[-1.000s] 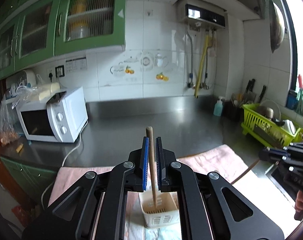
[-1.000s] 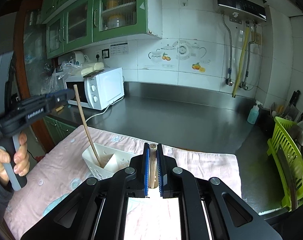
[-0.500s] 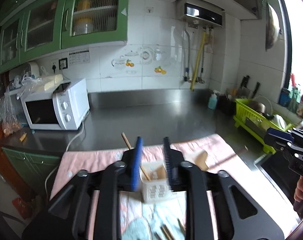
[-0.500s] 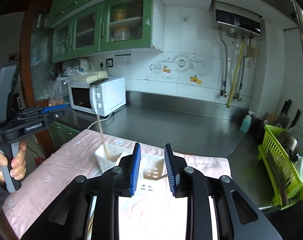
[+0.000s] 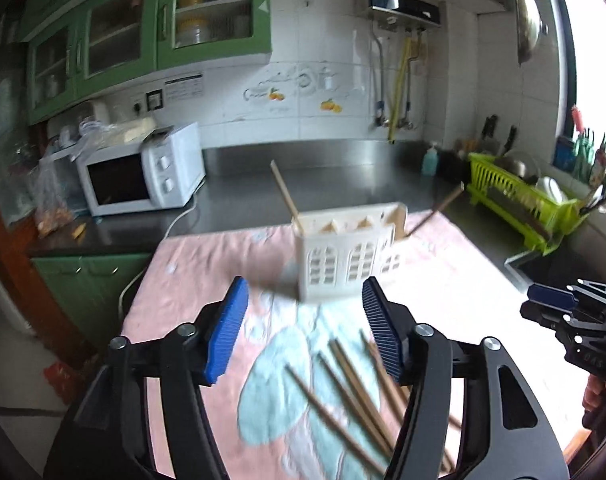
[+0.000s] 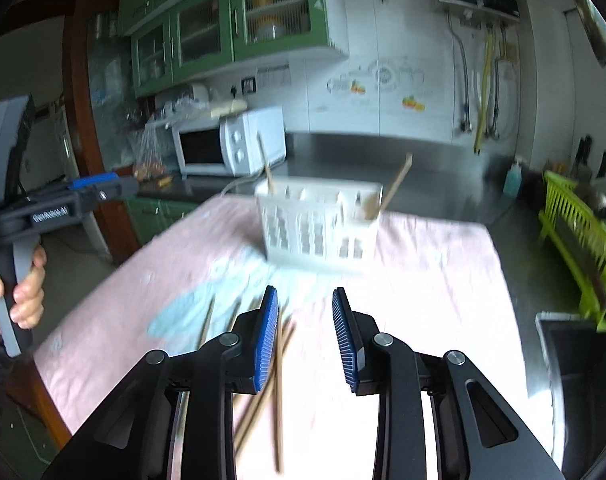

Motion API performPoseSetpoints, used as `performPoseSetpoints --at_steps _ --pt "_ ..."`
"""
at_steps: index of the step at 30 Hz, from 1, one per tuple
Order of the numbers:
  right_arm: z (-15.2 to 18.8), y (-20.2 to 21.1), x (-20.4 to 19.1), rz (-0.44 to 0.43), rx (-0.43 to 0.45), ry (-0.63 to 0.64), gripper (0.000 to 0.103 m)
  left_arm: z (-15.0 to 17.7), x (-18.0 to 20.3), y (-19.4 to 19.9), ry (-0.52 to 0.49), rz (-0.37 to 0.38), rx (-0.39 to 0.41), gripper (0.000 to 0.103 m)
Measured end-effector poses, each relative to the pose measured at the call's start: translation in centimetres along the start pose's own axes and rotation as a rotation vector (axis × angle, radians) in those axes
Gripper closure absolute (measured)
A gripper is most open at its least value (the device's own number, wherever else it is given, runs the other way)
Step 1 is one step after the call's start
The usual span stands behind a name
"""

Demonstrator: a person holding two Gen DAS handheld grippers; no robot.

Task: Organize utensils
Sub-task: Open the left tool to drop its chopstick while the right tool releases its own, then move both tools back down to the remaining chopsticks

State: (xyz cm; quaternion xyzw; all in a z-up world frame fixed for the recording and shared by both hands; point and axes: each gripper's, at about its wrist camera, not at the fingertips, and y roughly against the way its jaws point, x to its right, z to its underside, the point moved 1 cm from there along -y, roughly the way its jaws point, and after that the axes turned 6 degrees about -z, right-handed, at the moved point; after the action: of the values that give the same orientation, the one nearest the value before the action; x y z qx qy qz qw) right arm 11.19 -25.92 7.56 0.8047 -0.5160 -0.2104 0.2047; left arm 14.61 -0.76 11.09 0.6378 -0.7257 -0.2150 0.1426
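left claw (image 5: 305, 330) released, just widened, empty | right claw (image 6: 305, 336) released, just widened, empty | loose chopsticks (image 5: 355, 392) beneath

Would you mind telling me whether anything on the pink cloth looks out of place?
Several chopsticks lie scattered loose on the cloth before the white holder, which holds only two, each leaning outward.

White slotted holder (image 5: 349, 254) upright on my pink cloth, a row of compartments along the top. One wooden chopstick (image 5: 285, 190) leans out of its left end, another (image 5: 435, 210) out of its right end. Loose chopsticks (image 5: 349, 384) lie splayed flat, nearer me than holder, roughly parallel.
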Motion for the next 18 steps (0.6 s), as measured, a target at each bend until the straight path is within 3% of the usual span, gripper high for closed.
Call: performPoseSetpoints --at_steps 8,18 --pt "8.1 -2.6 -0.8 -0.034 -0.152 -0.059 0.074 7.7 0.3 0.3 0.054 -0.013 -0.098 0.027" --pt "12.5 -5.4 -0.8 -0.043 -0.268 -0.066 0.074 14.6 1.9 -1.5 0.035 -0.036 -0.251 0.026"
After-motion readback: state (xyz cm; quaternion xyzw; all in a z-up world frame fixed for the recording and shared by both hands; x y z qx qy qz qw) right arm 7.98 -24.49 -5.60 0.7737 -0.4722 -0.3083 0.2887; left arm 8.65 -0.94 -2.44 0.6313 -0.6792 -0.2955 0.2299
